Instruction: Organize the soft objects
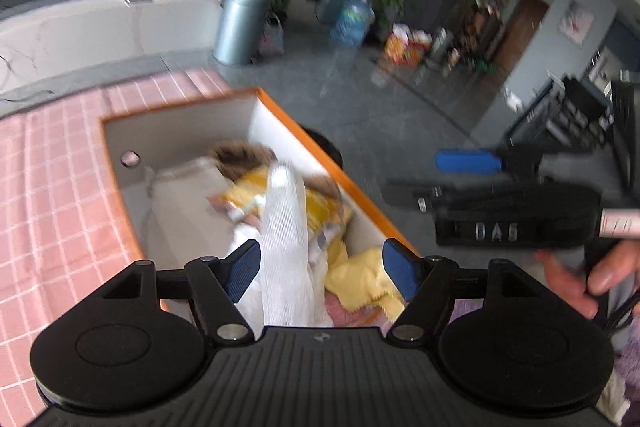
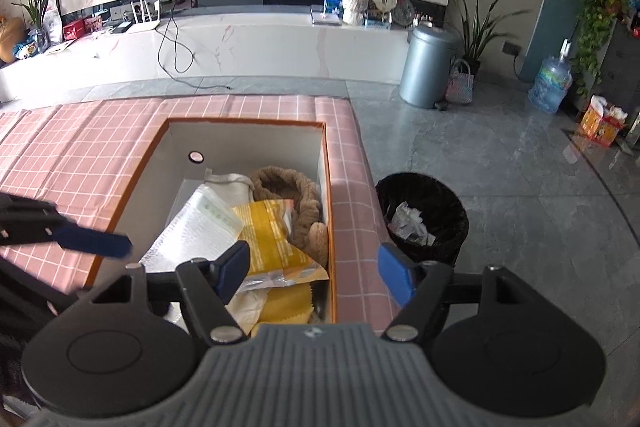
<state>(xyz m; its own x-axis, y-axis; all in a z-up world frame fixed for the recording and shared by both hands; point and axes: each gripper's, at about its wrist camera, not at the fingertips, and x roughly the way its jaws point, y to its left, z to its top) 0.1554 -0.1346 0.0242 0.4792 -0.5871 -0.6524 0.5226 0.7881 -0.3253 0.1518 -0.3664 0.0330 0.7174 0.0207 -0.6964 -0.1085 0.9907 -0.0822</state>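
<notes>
Left wrist view: the left gripper (image 1: 320, 263) is spread wide, released — a white mesh cloth (image 1: 286, 247) stands between the pads without either pad pressing on it. The cloth's long axis runs from the near edge of the frame up and away into the box (image 1: 180, 111), its narrow tip pointing at the far wall. Motion blur smears its weave and the pile under it. Beside it a yellow fabric piece (image 1: 360, 279) lies at the near right corner, partly cut off by the gripper body. A yellow packet (image 1: 316, 207) and a brown furry item (image 1: 236, 155) sit further in, both blurred. The right gripper (image 1: 468, 163) shows from the side at right, with a hand (image 1: 580, 279) at the frame edge.

Right wrist view: the right gripper (image 2: 314, 267) is also open wide and holds nothing, hovering over the box's (image 2: 244, 125) near right end. The yellow packet (image 2: 272, 239) lies with its long axis running near-to-far, its near end hidden behind the left finger. A white padded pouch (image 2: 192, 231) lies alongside it on the left, the brown furry item (image 2: 296, 195) on the right against the wall. The box rests on a table (image 2: 80, 147) under a pink checked cloth. A black bin (image 2: 424, 215) stands on the floor just beside the table. One finger of the left gripper (image 2: 92, 241) pokes in from the left, its other finger out of frame.
</notes>
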